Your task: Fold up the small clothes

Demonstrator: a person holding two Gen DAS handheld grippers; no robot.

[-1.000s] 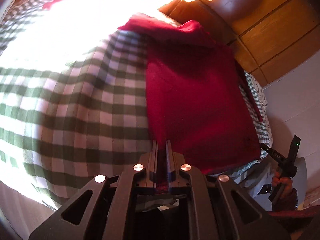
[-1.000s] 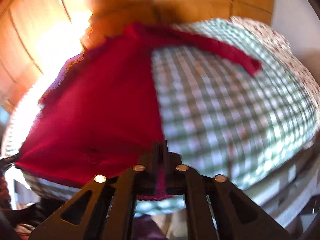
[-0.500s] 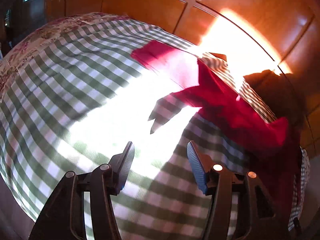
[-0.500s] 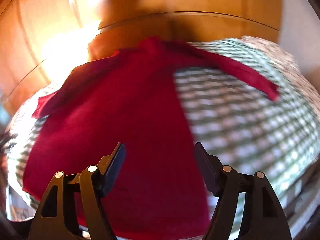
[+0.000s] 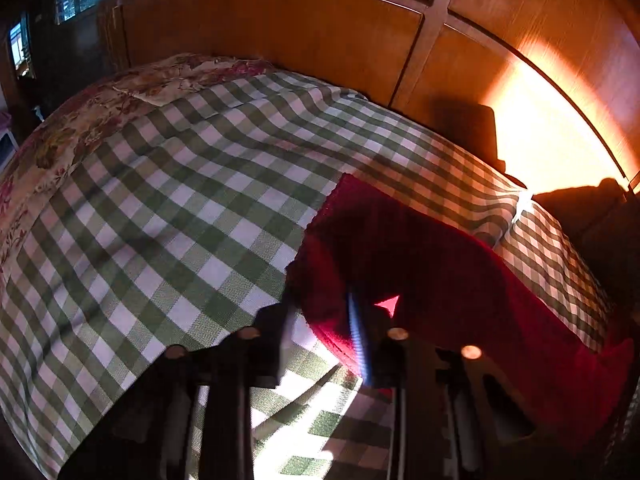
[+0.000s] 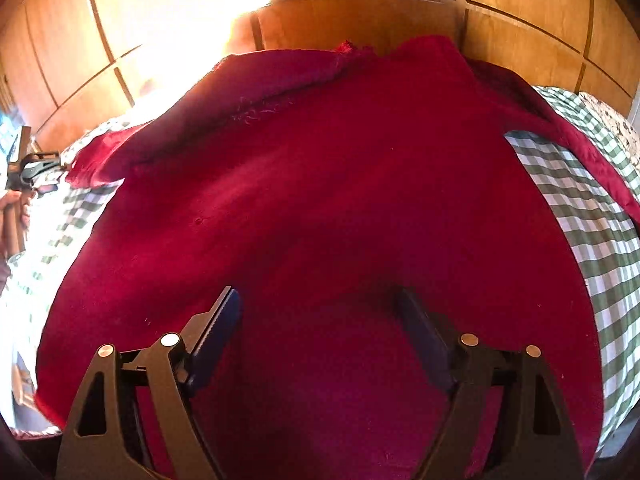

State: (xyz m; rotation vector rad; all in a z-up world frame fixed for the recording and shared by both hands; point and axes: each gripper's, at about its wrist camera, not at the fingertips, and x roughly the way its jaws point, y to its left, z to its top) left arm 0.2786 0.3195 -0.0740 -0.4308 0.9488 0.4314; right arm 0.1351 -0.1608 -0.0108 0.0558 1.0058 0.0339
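Left wrist view: fingers [image 5: 362, 344] of the left gripper [image 5: 320, 340] are blurred, set a moderate gap apart, holding nothing. The near corner of the red garment [image 5: 440, 280] sits between and just past them; contact can't be told. Garment lies on the right part of the bed, on a green checked sheet [image 5: 180, 220]. Floral fabric [image 5: 80, 128] at the far left edge of the bed. Wood panel wall [image 5: 300, 28] behind, sun glare on its right side. Half a second ago these fingers were wider, over bare sheet with the garment further off; a second ago they were clamped on the cloth.

Right wrist view: right gripper [image 6: 320, 332] fingers [image 6: 216, 332] spread wide, nothing held, hovering over the garment [image 6: 320, 180], which fills most of the frame, lying flat. One sleeve [image 6: 580, 144] trails right across the checked sheet [image 6: 600, 240]. At far left a hand holds the other gripper. Garment looms larger than half a second ago.
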